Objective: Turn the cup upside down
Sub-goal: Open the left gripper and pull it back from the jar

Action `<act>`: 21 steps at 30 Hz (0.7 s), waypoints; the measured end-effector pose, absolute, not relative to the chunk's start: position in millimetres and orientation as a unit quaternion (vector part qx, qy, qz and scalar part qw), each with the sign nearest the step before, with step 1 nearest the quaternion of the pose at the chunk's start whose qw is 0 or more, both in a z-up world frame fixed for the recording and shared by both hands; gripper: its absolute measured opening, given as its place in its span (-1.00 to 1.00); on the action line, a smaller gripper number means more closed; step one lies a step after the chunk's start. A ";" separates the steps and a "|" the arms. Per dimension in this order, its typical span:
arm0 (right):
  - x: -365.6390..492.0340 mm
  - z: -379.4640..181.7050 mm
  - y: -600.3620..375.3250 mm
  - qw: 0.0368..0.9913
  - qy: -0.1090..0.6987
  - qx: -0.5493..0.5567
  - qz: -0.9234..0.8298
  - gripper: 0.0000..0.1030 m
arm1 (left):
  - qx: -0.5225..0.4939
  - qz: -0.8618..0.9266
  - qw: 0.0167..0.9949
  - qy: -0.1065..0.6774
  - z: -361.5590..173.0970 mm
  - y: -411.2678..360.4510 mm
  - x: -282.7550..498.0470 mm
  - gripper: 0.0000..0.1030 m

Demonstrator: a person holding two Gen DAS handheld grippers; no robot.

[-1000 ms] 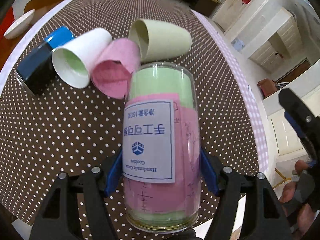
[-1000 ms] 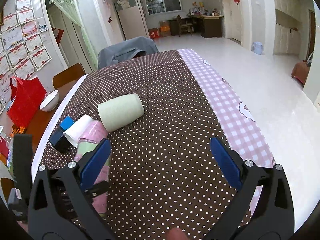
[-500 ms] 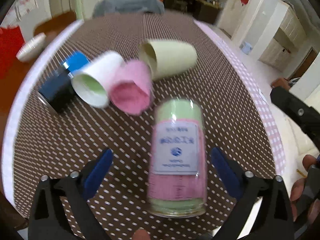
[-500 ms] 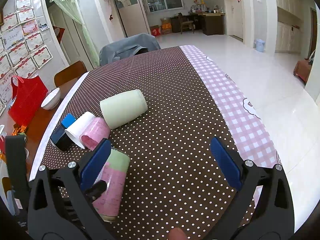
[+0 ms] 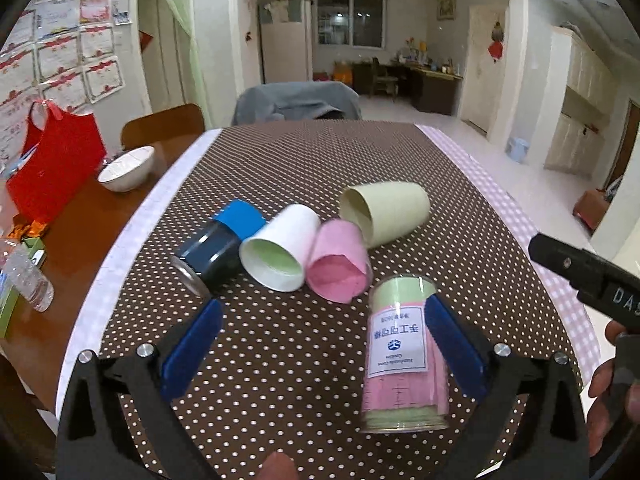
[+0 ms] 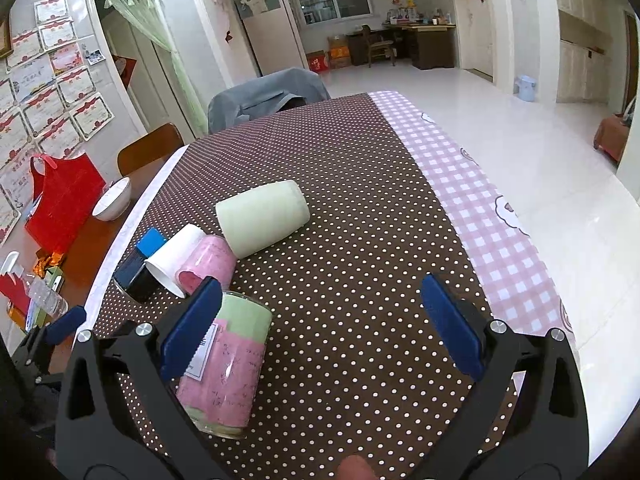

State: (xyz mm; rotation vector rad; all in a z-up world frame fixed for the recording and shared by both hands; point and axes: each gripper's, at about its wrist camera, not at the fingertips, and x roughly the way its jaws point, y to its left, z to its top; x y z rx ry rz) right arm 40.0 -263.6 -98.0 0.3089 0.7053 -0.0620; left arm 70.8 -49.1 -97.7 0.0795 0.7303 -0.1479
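Both hand-held grippers gape empty; labelled cup (image 5: pixel 402 354) stands apparently inverted beside left hand-held gripper (image 5: pixel 320 344).

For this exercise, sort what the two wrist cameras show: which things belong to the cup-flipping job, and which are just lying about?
Belongs to the job:
- clear labelled cup, standing inverted on the dotted cloth
- left gripper, open
- pale green cup, white cup, pink cup and dark blue cup, all on their sides, possibly next

Lying about:
- white bowl
- red bag
- water bottle
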 end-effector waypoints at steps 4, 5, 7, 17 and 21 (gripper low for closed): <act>39.7 -96.3 -259.5 0.926 0.345 0.149 -0.026 0.89 | 0.042 -0.055 0.935 0.347 -88.4 -45.7 64.9 0.93; 39.6 -96.1 -258.5 0.926 0.345 0.149 -0.025 0.89 | 0.042 -0.052 0.937 0.344 -85.8 -43.1 63.8 0.93; 40.1 -95.3 -257.2 0.926 0.346 0.149 -0.023 0.89 | 0.043 -0.046 0.939 0.337 -79.7 -41.1 59.0 0.93; 41.9 -91.1 -245.2 0.926 0.349 0.141 -0.009 0.89 | 0.040 -0.027 0.951 0.305 -57.8 -27.5 45.4 0.93; 42.8 -89.9 -240.9 0.925 0.352 0.141 -0.002 0.89 | 0.037 -0.021 0.954 0.296 -51.4 -22.0 41.7 0.93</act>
